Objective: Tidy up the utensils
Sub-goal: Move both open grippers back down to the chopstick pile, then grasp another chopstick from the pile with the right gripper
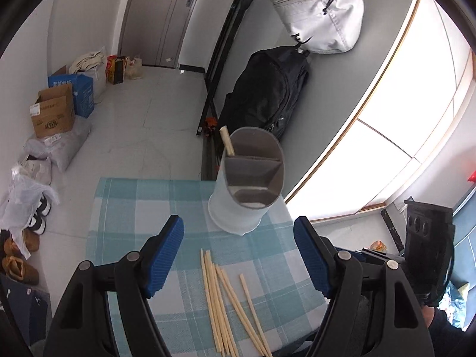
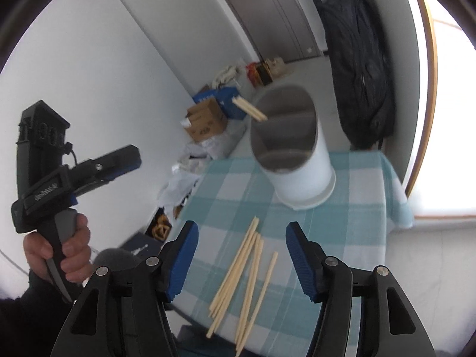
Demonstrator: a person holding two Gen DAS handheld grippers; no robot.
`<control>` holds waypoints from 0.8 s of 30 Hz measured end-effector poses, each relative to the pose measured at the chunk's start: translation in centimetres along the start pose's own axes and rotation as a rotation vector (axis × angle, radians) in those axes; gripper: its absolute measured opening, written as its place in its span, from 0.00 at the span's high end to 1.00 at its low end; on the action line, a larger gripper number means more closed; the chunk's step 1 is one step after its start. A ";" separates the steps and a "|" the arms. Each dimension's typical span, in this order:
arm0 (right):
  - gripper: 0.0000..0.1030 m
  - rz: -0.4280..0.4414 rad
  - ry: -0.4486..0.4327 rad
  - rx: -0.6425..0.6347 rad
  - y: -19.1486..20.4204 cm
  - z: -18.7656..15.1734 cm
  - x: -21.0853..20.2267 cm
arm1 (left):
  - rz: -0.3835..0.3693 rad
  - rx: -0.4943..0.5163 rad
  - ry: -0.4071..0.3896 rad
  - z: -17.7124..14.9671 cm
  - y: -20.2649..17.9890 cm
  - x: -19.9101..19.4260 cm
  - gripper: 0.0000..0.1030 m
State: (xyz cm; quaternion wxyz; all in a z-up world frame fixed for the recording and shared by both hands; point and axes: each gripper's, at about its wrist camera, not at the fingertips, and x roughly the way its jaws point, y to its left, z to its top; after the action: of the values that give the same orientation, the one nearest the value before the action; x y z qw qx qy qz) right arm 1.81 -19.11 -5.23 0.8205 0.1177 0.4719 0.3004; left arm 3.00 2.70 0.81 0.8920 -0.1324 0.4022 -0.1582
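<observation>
Chopsticks (image 2: 251,110) already lean in the far compartment of the holder (image 1: 238,208), apparently a pair. A loose pile of chopsticks (image 1: 221,300) remains on the cloth (image 1: 134,208). The left gripper (image 1: 238,255) and right gripper (image 2: 241,260) both hover above, jaws apart, empty.

Strong daylight enters through the large overexposed window (image 1: 416,113), blown to white. Fisheye distortion bends all edges. The right wrist view shows motion blur.

Pale tiled floor (image 1: 134,125), grey door (image 1: 166,15) — bright window (image 1: 416,113) washing the room white.
</observation>
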 end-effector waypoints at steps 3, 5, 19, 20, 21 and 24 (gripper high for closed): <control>0.62 -0.026 0.122 0.044 -1.1 -1.3 4.1 | 0.042 -0.022 0.027 -1.7 1.5 1.0 0.30; 0.67 -0.032 0.179 0.061 -1.5 -1.7 6.1 | 0.076 -0.031 0.031 -2.6 2.3 1.7 0.30; 0.74 -0.239 0.405 -0.003 -1.2 -0.8 14.8 | 0.130 -0.103 0.036 -6.1 7.3 2.5 0.30; 0.74 -0.252 0.421 -0.004 -1.1 -0.8 15.2 | 0.133 -0.113 0.037 -6.1 7.6 2.4 0.30; 0.74 -0.267 0.435 -0.007 -1.0 -0.8 15.5 | 0.133 -0.119 0.037 -6.1 7.8 2.4 0.30; 0.75 -0.305 0.458 -0.033 -0.7 -0.7 15.9 | 0.140 -0.122 0.041 -6.2 8.3 2.4 0.30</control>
State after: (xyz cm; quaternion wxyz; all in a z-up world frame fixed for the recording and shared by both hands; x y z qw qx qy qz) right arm 7.41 -10.06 -17.16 0.7301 -0.0391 0.6523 0.1999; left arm 1.23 8.68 -7.80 0.8827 -0.1547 0.4377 -0.0736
